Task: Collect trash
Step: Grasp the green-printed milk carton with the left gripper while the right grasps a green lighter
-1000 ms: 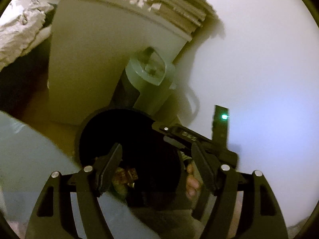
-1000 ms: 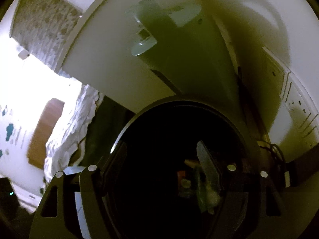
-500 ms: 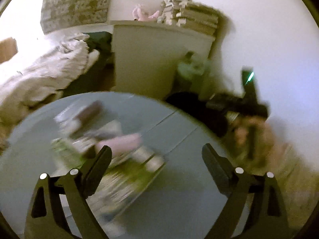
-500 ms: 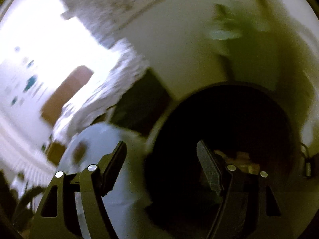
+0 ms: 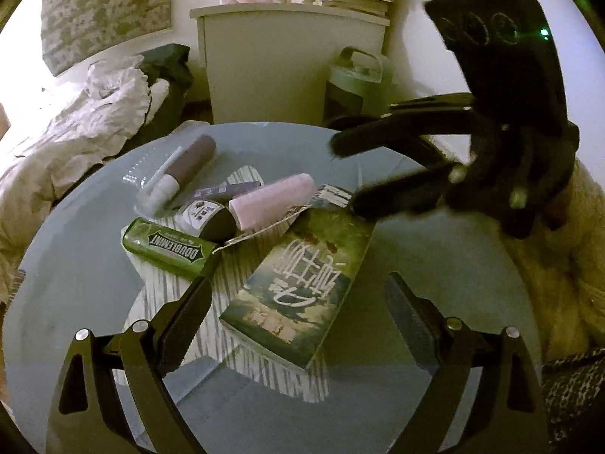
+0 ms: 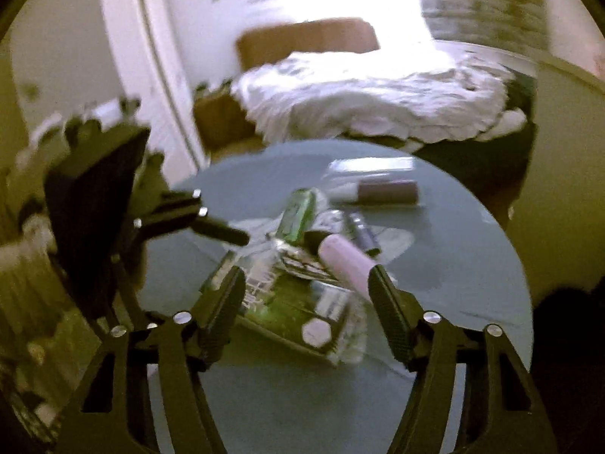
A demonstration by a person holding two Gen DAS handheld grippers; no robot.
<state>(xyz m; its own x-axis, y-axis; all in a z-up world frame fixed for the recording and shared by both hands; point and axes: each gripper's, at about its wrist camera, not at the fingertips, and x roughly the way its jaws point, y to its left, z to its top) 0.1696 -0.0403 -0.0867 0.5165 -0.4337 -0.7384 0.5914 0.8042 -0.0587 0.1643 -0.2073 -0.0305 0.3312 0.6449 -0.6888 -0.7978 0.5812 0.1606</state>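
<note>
A pile of trash lies on the round grey glass table: a green box with white characters, a green Doublemint gum pack, a pink tube, a brown and white tube and a small dark jar. My left gripper is open and empty above the near end of the green box. My right gripper is open and empty over the green box from the other side, and it also shows in the left wrist view.
A white cabinet with stacked books stands behind the table, with a green canister beside it. A bed with a crumpled white quilt lies to the left. A furry cream surface is at the right.
Both grippers have left the black bin and swung over the table to the trash pile. Both stay open and empty.
</note>
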